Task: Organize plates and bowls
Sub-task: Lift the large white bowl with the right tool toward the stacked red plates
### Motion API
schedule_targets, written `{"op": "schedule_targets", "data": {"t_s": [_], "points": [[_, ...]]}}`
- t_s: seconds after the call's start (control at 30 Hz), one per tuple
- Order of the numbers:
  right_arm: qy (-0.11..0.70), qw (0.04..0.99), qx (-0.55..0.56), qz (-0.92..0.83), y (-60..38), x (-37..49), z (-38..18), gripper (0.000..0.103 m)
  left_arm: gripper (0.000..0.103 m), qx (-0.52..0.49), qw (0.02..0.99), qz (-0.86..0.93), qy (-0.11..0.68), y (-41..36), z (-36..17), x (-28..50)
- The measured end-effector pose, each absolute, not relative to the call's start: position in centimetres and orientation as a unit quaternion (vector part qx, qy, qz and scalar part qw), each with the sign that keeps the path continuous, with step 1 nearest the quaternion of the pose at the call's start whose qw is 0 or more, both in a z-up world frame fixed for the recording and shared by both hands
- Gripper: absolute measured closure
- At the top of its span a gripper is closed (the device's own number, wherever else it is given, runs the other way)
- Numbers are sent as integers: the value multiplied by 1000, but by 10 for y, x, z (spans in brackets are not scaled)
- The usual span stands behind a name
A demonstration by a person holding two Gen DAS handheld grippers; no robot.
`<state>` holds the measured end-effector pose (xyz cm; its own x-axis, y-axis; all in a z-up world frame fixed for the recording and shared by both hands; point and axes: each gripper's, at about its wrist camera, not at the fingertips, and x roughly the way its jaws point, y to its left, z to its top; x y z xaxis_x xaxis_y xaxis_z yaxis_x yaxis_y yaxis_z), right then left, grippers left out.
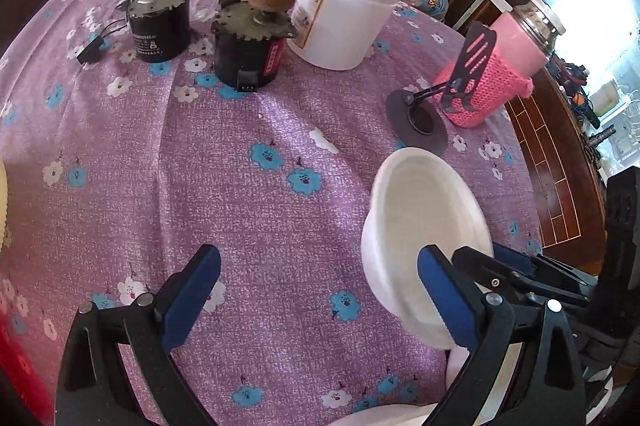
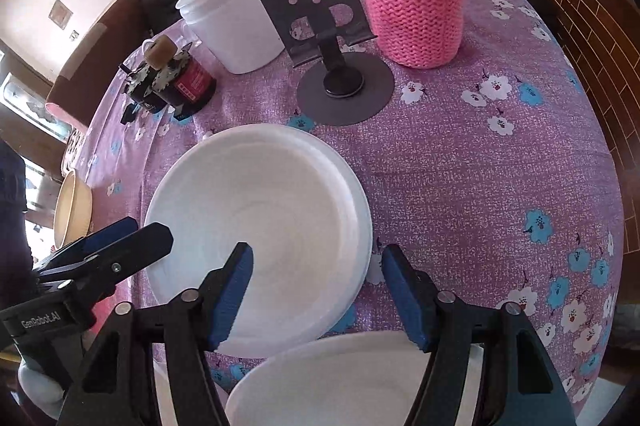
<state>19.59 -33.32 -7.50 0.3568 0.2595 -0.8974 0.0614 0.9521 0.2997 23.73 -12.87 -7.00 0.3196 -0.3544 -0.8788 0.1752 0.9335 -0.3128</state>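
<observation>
A white bowl [image 2: 256,210] stands on the purple flowered tablecloth [image 2: 460,186]. In the right wrist view my right gripper [image 2: 318,266] is open and straddles the bowl's near right rim, one blue pad over the inside and the other outside, neither pressing. A white plate [image 2: 340,382] lies just below the bowl at the table's near edge. My left gripper [image 1: 318,258] hangs open over bare cloth, its right finger against the left side of the white bowl [image 1: 424,222]. It holds nothing. The right gripper [image 1: 496,258] shows at the bowl's far rim.
At the back stand a white plastic tub [image 1: 344,6], two black motors [image 1: 248,42], a black phone stand [image 2: 340,82] and a jar in a pink knitted sleeve [image 2: 416,6]. A tan bowl [image 2: 72,210] sits at the left edge. A wooden chair [image 2: 580,26] borders the table's right.
</observation>
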Motion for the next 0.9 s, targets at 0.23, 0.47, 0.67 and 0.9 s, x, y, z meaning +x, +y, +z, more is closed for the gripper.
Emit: {"op": "schedule_targets", "data": {"t_s": [0.23, 0.47, 0.67, 0.9], "points": [[555, 820, 127, 62, -323, 194, -65, 81, 5, -95, 803, -166, 565, -113, -76, 241], [558, 817, 111, 90, -294, 192, -64, 81, 6, -106, 790, -178, 577, -106, -87, 238], [558, 815, 101, 115, -262, 188, -62, 81, 49, -80, 786, -186, 584, -105, -88, 230], [536, 833, 100, 94, -252, 179, -54, 85, 89, -101, 798, -176, 567, -69, -77, 224]]}}
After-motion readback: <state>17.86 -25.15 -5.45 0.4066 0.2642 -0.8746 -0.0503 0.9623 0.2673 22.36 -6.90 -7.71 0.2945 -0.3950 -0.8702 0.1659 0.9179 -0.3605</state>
